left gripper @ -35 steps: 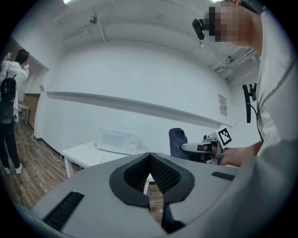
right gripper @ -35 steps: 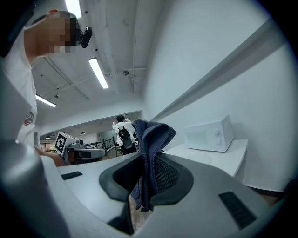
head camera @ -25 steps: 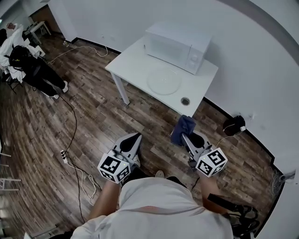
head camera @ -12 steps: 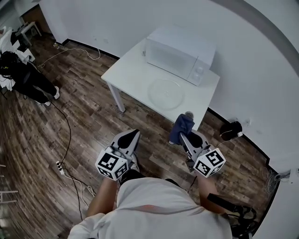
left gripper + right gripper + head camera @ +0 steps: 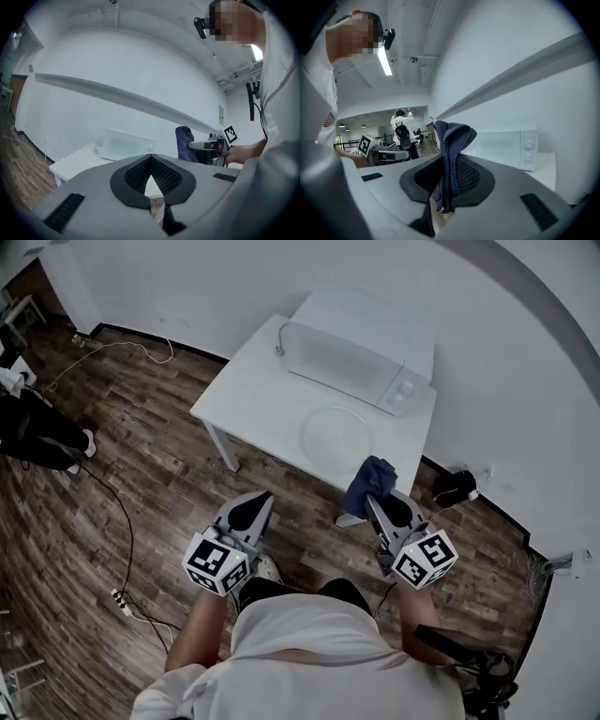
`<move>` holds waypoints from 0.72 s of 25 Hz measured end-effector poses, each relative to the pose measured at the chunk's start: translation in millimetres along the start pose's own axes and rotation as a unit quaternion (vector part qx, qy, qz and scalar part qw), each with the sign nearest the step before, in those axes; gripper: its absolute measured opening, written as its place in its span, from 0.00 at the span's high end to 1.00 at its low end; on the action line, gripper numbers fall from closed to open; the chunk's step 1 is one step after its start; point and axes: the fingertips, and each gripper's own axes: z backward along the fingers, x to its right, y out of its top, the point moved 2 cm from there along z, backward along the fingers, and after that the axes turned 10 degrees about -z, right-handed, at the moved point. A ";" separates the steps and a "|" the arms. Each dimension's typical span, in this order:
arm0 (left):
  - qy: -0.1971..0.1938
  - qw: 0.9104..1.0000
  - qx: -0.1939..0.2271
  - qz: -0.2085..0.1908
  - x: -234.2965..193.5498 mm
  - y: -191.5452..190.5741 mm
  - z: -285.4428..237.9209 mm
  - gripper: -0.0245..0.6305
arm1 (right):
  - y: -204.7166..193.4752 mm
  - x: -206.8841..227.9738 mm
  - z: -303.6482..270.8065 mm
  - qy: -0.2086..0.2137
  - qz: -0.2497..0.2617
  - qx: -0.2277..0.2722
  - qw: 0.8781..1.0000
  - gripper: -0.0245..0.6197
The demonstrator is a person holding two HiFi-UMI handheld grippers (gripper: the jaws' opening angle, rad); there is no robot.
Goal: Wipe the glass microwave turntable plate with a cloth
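Right gripper (image 5: 378,505): jaws clenched on a dark blue cloth (image 5: 369,484), held short of the worktop (image 5: 248,395). Left gripper (image 5: 258,505): jaws pressed together, empty. Glass turntable plate (image 5: 335,431) lay flat on the worktop before the microwave (image 5: 352,360), whose door was closed, contents unseen. Risks: the unsteadied plate might skid under wiping, and the fold-pinched cloth might slip.
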 end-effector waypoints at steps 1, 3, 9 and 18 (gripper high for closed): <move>-0.002 1.000 -0.002 0.000 -10.1 -1.5 -0.9 0.95 | 1.2 -0.9 -4.4 -0.006 0.001 0.000 1.000 0.87; -0.007 1.000 -0.003 0.004 -26.8 -2.5 -3.9 0.95 | 0.1 -1.4 -11.1 -0.018 0.000 -0.007 1.000 0.87; -0.024 0.999 -0.007 0.023 -45.5 -12.5 -16.8 0.95 | -6.0 6.2 -27.5 -0.041 -0.016 -0.013 0.999 0.87; -0.026 0.999 -0.023 0.015 -59.1 -8.6 -58.2 0.95 | 5.6 53.6 -58.7 -0.035 -0.036 0.000 0.999 0.87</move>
